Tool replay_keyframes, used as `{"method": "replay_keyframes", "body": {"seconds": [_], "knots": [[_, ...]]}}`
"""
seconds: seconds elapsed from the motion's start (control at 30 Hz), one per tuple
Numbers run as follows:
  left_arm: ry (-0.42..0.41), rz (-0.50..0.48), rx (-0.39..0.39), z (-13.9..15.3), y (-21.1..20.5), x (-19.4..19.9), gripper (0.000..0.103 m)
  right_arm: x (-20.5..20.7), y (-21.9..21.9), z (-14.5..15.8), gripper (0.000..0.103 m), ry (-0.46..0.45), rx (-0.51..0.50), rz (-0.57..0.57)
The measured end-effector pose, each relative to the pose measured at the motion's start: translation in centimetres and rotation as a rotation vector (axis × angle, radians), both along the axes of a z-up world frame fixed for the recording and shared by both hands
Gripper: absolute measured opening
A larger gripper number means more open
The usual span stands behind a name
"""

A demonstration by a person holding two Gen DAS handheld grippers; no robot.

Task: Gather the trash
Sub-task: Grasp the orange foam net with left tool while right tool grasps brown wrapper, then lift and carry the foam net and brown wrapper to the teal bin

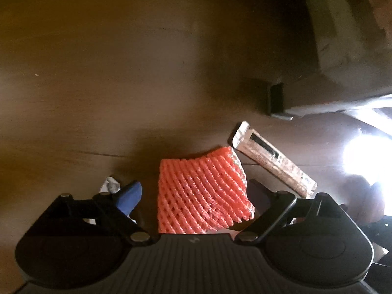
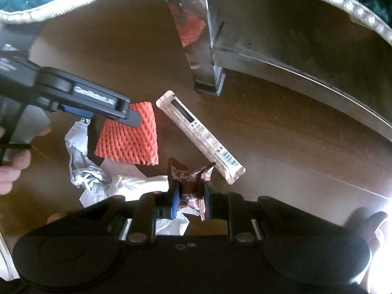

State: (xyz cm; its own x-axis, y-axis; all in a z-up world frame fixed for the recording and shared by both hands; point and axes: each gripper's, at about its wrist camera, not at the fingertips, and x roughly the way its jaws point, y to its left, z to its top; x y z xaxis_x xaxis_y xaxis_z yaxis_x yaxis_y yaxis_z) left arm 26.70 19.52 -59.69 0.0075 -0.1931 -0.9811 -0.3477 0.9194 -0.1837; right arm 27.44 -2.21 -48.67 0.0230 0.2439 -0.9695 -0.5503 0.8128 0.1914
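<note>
**Right claw has the brown wrapper, left claw lines up on the orange net**

Everything here clusters around the orange foam mesh fruit sleeve (image 2: 128, 136), lying flat on the dark brown wooden floor (image 2: 281, 134), so take that as the marker. The right claw (image 2: 189, 196) is pressed in on a crumpled brown foil snack wrapper (image 2: 188, 178), just off the sleeve's near-right corner. The blue-padded finger sits on one side and the black one on the other, and the wrapper stands up between them. It is pinched across the middle, probably because that is where the crinkled foil bunches thick enough to hold.

The left claw (image 1: 196, 193) is spread wide, one finger on either side of the sleeve (image 1: 203, 193). From the right wrist view it comes in low over the sleeve's far edge, its tip overlapping the mesh. Contact cannot be confirmed. The wide opening suits a springy, bulky piece that needs straddling before squeezing.

To the sleeve's left and near side sprawls a crumpled white plastic bag (image 2: 83, 169), touching or tucked under the sleeve's edge. On the right, close to the sleeve, lies a long clear plastic stick-shaped packet (image 2: 199, 136) with a barcode, angled away toward a shiny metal furniture leg (image 2: 203, 49) beyond. No bin shows in either view, so where the trash goes cannot be told.
</note>
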Motion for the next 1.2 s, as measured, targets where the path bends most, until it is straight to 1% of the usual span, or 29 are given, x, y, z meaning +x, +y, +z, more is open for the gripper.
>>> {"method": "replay_keyframes", "body": {"seconds": [0.1,0.17,0.23,0.33,0.4,0.47,0.5,0.53,0.57,0.6,0.67,0.73,0.83,0.9,0.93,1.03,1.2], "knots": [[0.037,-0.024,0.035,-1.2,-1.0,0.4,0.093,0.2,-0.1,-0.4,0.019,0.004,0.000,-0.005],[0.058,-0.014,0.032,-1.9,-1.5,0.4,0.093,0.3,0.0,-0.6,0.019,0.007,0.001,-0.007],[0.059,0.002,0.047,-2.3,-1.7,0.4,0.093,0.3,0.0,-0.7,0.019,0.007,0.002,-0.005],[0.053,0.040,0.046,-2.2,-1.7,0.2,0.092,0.2,0.0,-0.9,0.019,0.013,-0.001,-0.010],[0.051,0.050,0.059,-1.9,-1.6,0.0,0.089,0.2,0.1,-1.0,0.019,0.016,-0.003,-0.011],[0.043,0.029,0.084,-1.6,-1.9,0.0,0.079,0.2,0.1,-1.0,0.019,0.016,-0.002,-0.009],[0.029,0.015,0.078,-1.3,-2.2,0.0,0.064,0.2,0.1,-1.0,0.019,0.014,-0.003,-0.008],[0.020,0.008,0.056,-1.0,-2.4,0.1,0.042,0.2,0.1,-1.0,0.019,0.012,-0.003,-0.009],[0.020,0.017,0.022,-0.8,-2.6,0.1,0.031,0.2,0.1,-0.9,0.019,0.012,-0.004,-0.009],[0.028,0.027,0.019,-0.6,-2.8,0.1,0.022,0.2,0.1,-0.8,0.019,0.008,-0.005,-0.010],[0.043,0.011,0.053,-0.3,-3.1,-0.1,0.020,0.1,-0.1,-0.4,0.019,-0.001,-0.004,-0.010],[0.055,0.011,0.050,0.2,-3.0,-0.3,0.019,0.0,-0.2,0.2,0.019,-0.010,-0.005,-0.012],[0.078,0.044,0.051,1.2,-1.6,-1.4,0.019,-0.4,-0.8,1.7,0.019,-0.028,0.002,-0.019],[0.079,0.064,0.052,2.3,-0.5,-2.1,0.019,-0.7,-1.2,2.9,0.019,-0.042,0.005,-0.023],[0.073,0.074,0.046,3.1,0.1,-2.5,0.019,-0.8,-1.4,3.7,0.019,-0.050,0.007,-0.025],[0.044,0.076,0.063,5.9,1.5,-3.2,0.019,-1.4,-2.1,6.4,0.019,-0.081,0.018,-0.033],[-0.019,0.084,0.096,11.8,3.2,-4.5,0.019,-2.5,-2.8,11.5,0.019,-0.151,0.047,-0.042]]}}
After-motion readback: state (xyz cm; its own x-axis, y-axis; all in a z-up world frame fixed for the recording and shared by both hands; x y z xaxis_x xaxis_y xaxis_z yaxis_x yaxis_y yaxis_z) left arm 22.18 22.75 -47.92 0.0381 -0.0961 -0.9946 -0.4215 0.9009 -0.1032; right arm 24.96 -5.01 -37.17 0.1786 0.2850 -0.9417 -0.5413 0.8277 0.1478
